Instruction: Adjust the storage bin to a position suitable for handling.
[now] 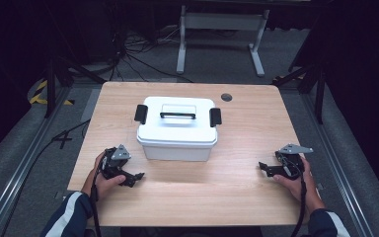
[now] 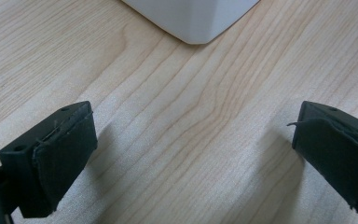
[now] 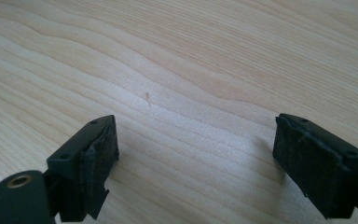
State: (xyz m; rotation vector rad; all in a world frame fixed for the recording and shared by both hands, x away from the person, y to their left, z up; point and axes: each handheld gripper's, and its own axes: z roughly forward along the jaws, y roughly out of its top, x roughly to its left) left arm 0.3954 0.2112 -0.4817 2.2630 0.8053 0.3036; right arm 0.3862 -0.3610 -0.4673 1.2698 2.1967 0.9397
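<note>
1. Three views, taken in turn. In the high view, a white storage box [image 1: 177, 129] with a black carry handle [image 1: 177, 115] and a black latch [image 1: 140, 113] at each end sits in the middle of the light wooden worktop [image 1: 237, 197]. Your left gripper [image 1: 132, 177] rests on the worktop just beside the box's near left corner. Your right gripper [image 1: 265, 168] lies well apart from the box, toward the right edge. Both point inward. Nothing is held, so this looks like the starting step, before any reach.

2. In the left gripper view, your jaws stand wide apart with only bare wood grain between them. The box's rounded lower corner [image 2: 196, 18] shows at the top of the picture, ahead of the jaws and not touching them.

3. In the right gripper view, your jaws are likewise spread wide over bare worktop [image 3: 177, 70], with nothing between them.

4. The next move probably calls for lifting both grippers and bringing each to its own end of the box, lining the jaws up with a latch or the handle before closing.
</note>
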